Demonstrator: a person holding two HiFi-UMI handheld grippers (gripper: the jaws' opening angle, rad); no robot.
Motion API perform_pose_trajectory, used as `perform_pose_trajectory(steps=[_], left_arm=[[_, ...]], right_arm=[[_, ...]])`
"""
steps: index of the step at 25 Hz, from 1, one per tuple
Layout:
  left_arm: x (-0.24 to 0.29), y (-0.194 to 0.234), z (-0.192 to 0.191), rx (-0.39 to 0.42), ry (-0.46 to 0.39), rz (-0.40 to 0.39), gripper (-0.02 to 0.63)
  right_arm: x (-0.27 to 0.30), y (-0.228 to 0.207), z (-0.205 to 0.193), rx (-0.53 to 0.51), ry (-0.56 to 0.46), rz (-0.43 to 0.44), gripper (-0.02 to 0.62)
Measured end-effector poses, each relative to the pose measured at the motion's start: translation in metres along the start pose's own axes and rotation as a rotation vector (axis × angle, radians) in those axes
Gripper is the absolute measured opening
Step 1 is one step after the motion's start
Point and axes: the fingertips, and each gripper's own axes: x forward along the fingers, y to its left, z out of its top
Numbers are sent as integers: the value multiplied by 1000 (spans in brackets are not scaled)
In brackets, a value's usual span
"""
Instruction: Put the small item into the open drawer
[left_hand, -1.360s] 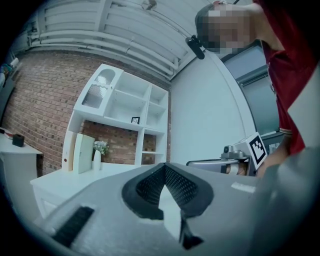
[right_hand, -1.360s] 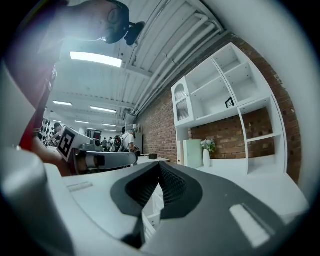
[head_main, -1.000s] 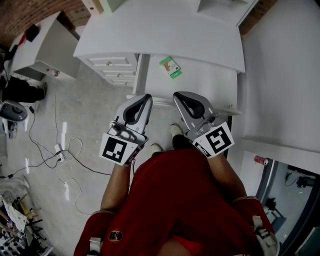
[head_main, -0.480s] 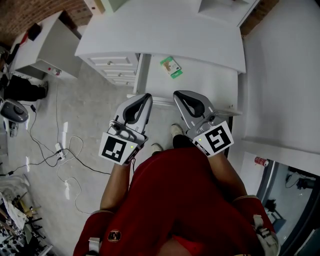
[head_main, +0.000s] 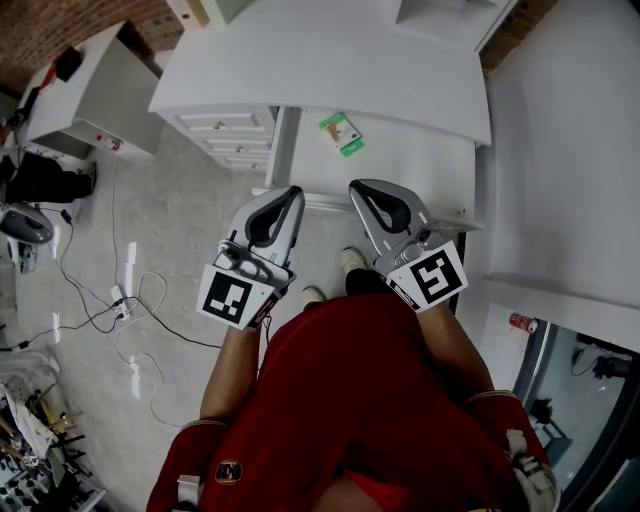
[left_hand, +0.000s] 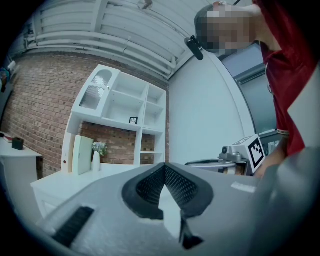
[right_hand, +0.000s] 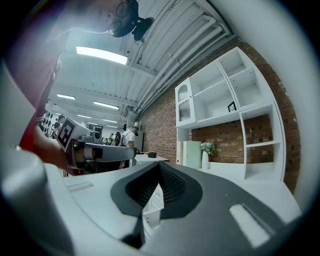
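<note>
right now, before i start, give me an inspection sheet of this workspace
surface: white desk top, no spills seen
job's things: small green and white item lies flat in what looks like the pulled-out drawer
clutter: nothing seen
grippers: left tool and right tool both shut and empty, side by side near the drawer's front edge, clear of the item
cables: loose cables and a power strip on the floor at left
surroundings: drawer stack, side table, brick wall, shelf unit with a vase
</note>
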Motion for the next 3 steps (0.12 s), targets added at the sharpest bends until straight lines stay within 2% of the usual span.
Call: perform_pose_trajectory(steps=[3], left_arm=[[2, 2, -1, -3, 1, 5, 2]], right_arm=[[0, -3, -2, -2, 5, -3, 11]])
